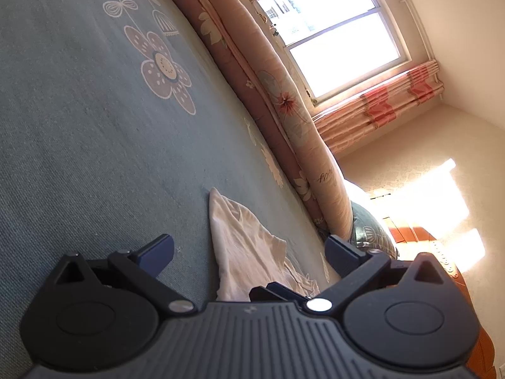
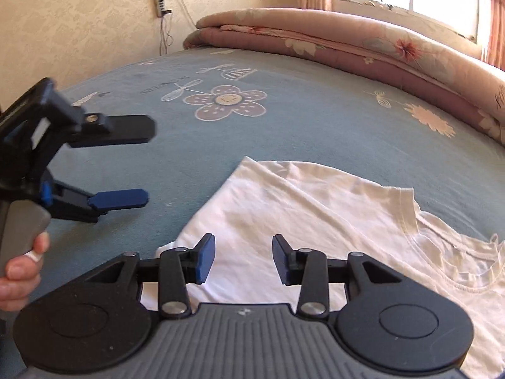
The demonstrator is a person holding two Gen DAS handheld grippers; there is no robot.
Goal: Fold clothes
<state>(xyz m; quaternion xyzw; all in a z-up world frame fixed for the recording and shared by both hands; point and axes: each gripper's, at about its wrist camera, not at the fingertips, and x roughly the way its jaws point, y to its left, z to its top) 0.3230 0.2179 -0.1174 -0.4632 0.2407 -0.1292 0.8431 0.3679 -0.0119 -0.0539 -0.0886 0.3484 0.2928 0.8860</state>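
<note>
A white T-shirt lies partly folded on the blue bedspread, its collar to the right. My right gripper is open and empty just above the shirt's near edge. My left gripper shows at the left of the right wrist view, open and empty, held above the bedspread to the left of the shirt. In the left wrist view the left gripper is open, with the shirt ahead between its fingers and the bedspread beyond.
A rolled pink floral quilt lies along the bed's far side under the window. A patterned pillow sits at the quilt's end. A wall with hanging cables stands behind the bed.
</note>
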